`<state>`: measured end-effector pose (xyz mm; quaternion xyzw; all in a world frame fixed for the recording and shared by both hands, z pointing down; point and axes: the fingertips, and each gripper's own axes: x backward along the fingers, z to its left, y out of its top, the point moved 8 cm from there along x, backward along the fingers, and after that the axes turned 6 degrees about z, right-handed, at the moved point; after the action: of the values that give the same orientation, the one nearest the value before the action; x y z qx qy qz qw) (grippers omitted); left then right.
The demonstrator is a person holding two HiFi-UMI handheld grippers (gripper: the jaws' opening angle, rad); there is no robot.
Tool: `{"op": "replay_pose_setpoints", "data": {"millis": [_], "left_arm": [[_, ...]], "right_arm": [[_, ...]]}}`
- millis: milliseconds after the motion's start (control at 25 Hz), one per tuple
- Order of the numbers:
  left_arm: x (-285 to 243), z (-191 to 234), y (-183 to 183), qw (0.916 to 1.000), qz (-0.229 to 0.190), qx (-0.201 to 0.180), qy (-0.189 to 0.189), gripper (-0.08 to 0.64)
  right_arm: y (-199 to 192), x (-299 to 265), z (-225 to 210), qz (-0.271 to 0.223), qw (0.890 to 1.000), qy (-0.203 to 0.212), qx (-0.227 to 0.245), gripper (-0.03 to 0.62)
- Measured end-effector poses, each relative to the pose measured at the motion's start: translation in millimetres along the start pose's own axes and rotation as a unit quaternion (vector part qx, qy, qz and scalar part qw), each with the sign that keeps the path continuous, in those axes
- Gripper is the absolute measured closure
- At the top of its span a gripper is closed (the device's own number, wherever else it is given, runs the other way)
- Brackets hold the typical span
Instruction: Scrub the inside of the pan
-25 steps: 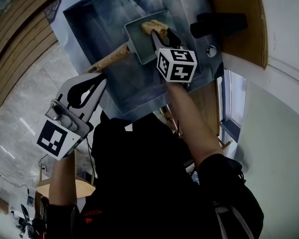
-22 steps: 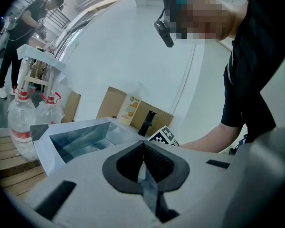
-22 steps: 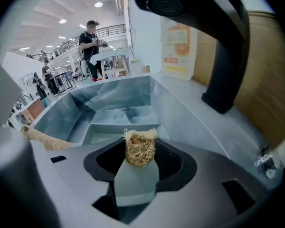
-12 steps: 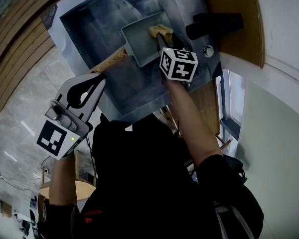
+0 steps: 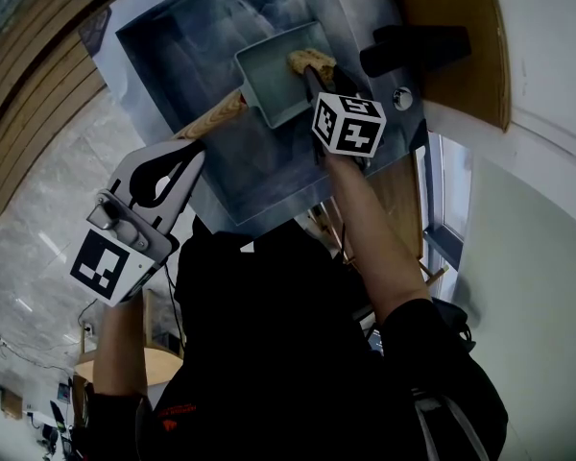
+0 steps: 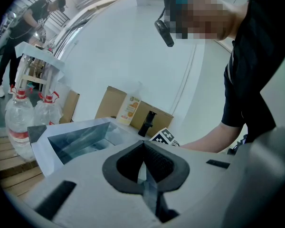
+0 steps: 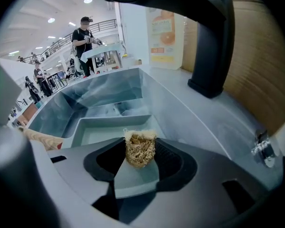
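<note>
In the counter's steel sink the rectangular pan is laid. A loofah scrubber is clenched in the right gripper at the pan's far inner edge. The left gripper is pressed closed, empty. Scrubbing seems under way, but how much remains is unclear.

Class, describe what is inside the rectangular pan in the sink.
Only a tan fibrous scrubber, held by the right gripper, at one end of the pan. The pan's floor otherwise looks bare. The patch under the scrubber and gripper is covered.
</note>
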<state>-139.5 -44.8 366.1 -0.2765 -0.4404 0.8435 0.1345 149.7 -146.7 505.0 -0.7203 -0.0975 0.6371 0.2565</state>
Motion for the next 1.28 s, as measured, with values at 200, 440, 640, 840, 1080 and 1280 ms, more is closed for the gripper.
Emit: {"op": "replay_pose_setpoints", "data": {"millis": [200,440,640,840,1080,1280], "left_arm": [[4,-2,-1,1.0000,-0.004,-0.002,0.001,0.541],[15,-5,-5,1.0000,-0.007,0.000,0.005,0.541],[24,-6,-9,0.9999,-0.009,-0.002,0.009,0.541],[33,-8,-11,0.9998,-0.015,-0.003,0.013,0.541],[38,-10,-13,0.9997,-0.018,-0.002,0.016,0.541],[39,-11,-13,0.9996,-0.019,-0.001,0.019,0.541]], "right_arm": [[-2,3,9,0.001,1.000,0.014,0.005,0.399],[-5,9,29,0.000,0.999,0.031,0.019,0.399],[-8,15,46,-0.003,0.999,0.047,0.026,0.399],[-9,20,65,-0.001,0.997,0.063,0.039,0.399],[-9,24,80,-0.002,0.995,0.073,0.063,0.399],[-8,24,81,-0.001,0.995,0.076,0.071,0.400]]}}
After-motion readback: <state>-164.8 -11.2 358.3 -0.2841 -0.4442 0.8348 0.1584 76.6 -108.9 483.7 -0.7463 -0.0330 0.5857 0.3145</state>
